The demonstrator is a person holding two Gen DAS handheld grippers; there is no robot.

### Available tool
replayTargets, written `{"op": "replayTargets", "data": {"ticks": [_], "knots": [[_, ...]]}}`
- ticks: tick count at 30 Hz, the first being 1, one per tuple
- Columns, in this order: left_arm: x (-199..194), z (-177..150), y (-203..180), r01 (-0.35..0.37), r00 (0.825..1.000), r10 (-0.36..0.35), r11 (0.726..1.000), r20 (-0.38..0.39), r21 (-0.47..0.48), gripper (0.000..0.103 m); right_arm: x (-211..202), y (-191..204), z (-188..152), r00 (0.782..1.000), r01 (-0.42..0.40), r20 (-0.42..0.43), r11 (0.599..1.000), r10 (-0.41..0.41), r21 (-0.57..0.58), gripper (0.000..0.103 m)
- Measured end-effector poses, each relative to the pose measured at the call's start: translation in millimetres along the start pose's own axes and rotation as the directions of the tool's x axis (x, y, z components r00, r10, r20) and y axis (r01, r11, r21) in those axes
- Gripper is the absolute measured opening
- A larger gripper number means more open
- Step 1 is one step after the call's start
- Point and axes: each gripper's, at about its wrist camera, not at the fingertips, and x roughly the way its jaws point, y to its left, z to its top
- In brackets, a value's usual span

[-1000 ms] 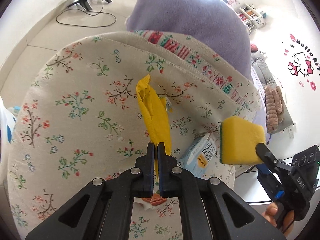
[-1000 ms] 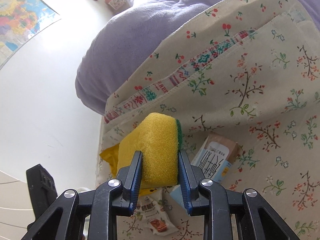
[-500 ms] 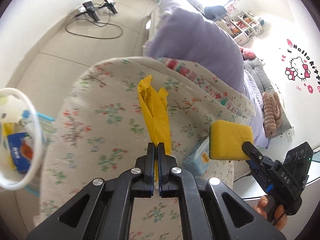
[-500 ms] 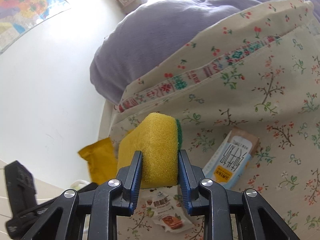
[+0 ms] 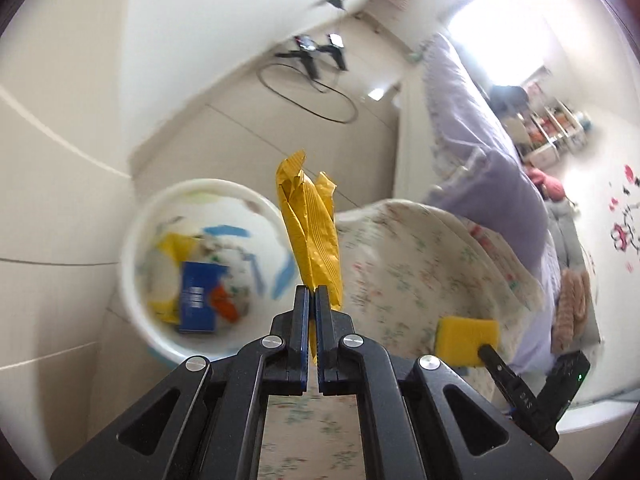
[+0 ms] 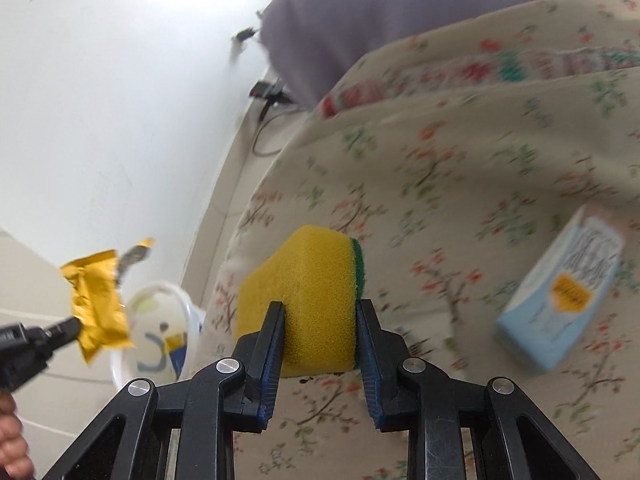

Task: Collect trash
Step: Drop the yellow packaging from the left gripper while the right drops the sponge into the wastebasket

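Note:
My left gripper (image 5: 312,294) is shut on a crumpled yellow wrapper (image 5: 314,232), which sticks up in front of the white trash bin (image 5: 132,280) on the floor. The bin holds a blue box, yellow scraps and other litter. In the right wrist view the same wrapper (image 6: 98,300) hangs beside the bin (image 6: 188,312) at the left. My right gripper (image 6: 320,308) is shut on a yellow sponge (image 6: 304,280) with a green scouring side, held over the floral cloth (image 6: 460,184). A light blue carton (image 6: 560,296) lies on that cloth at the right.
A purple blanket (image 5: 480,152) covers the bed beyond the floral cloth. Black stands with a looped cable (image 5: 316,80) sit on the tiled floor by the wall. A person's hand (image 6: 12,444) shows at the lower left of the right wrist view.
Both grippers have swung left off the bed. The left one with the wrapper now hangs by the trash bin, which has come fully into view. The right one follows with the sponge.

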Motion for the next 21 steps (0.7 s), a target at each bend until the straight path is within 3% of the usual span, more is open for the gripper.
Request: {"op": "replayTargets", "data": {"ticks": [7, 11, 13, 15, 17, 18, 21], "knots": [[15, 2, 21, -0.121, 0.991, 0.122, 0.992, -0.047, 0.024, 0.002, 19, 46, -6, 0.999, -0.043, -0.017, 0.997, 0.042, -0.057, 0.031], [31, 9, 28, -0.142, 0.987, 0.143, 0.990, -0.072, 0.021, 0.002, 29, 73, -8, 0.998, -0.063, -0.014, 0.994, 0.062, -0.092, 0.031], [47, 11, 29, -0.126, 0.983, 0.128, 0.992, -0.129, 0.023, 0.004, 37, 84, -9, 0.997, -0.079, -0.016, 0.993, 0.078, -0.087, 0.031], [62, 11, 32, -0.175, 0.967, 0.178, 0.984, -0.184, 0.034, 0.009, 43, 93, -12, 0.995, -0.096, -0.020, 0.992, 0.095, -0.081, 0.031], [65, 10, 37, -0.286, 0.940, 0.291, 0.957, -0.180, 0.056, 0.012, 54, 105, -16, 0.994, -0.108, -0.034, 0.990, 0.105, -0.092, 0.031], [61, 11, 40, -0.294, 0.940, 0.297, 0.955, -0.170, 0.043, 0.012, 62, 112, -19, 0.993, -0.109, -0.046, 0.988, 0.104, -0.107, 0.031], [35, 18, 46, -0.238, 0.966, 0.235, 0.971, -0.106, -0.014, 0.013, 78, 132, -25, 0.993, -0.102, -0.074, 0.983, 0.092, -0.153, 0.031]]}}
